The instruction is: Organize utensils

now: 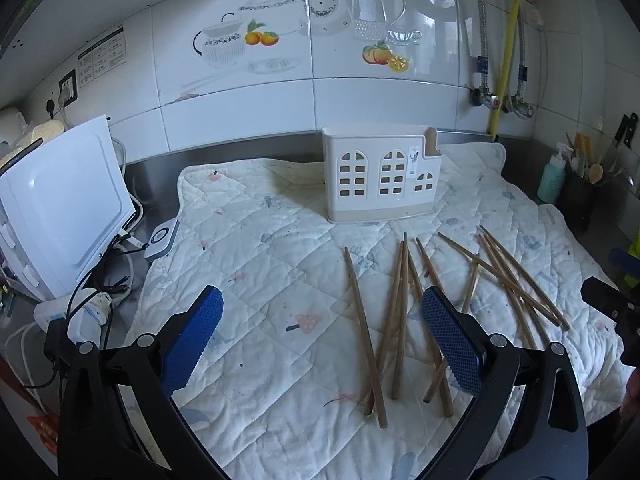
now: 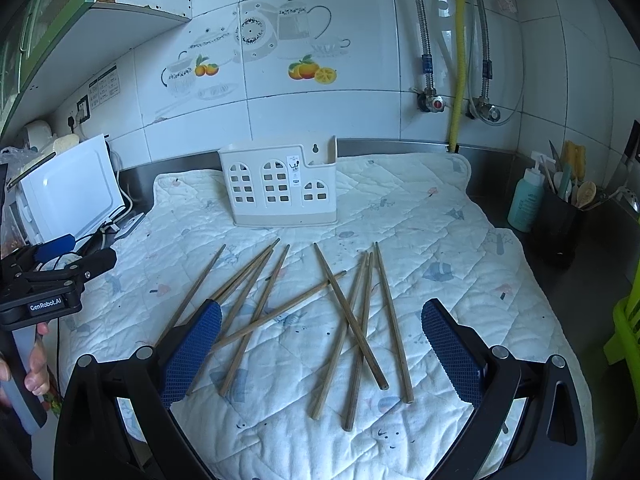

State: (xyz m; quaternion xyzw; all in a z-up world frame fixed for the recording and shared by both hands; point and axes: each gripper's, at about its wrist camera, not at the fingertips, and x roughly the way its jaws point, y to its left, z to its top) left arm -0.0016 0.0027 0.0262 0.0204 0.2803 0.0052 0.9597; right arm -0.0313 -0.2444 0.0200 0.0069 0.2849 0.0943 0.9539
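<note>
Several wooden chopsticks (image 1: pixel 404 312) lie scattered on a white quilted mat (image 1: pixel 260 280); in the right wrist view they (image 2: pixel 352 320) fan out in front of my fingers. A cream house-shaped utensil holder (image 1: pixel 384 176) stands upright at the mat's far edge, also seen in the right wrist view (image 2: pixel 280 188). My left gripper (image 1: pixel 320 340) is open and empty above the mat, left of most chopsticks. My right gripper (image 2: pixel 320 352) is open and empty, hovering over the chopsticks. The left gripper also shows at the left edge of the right wrist view (image 2: pixel 60 272).
A white appliance (image 1: pixel 64 208) with cables and a power strip (image 1: pixel 88 312) sits left of the mat. A teal bottle (image 2: pixel 528 200) and a dark pot of kitchen tools (image 2: pixel 564 224) stand at the right. A tiled wall with pipes (image 2: pixel 460 60) runs behind. A green rack (image 2: pixel 628 340) is at far right.
</note>
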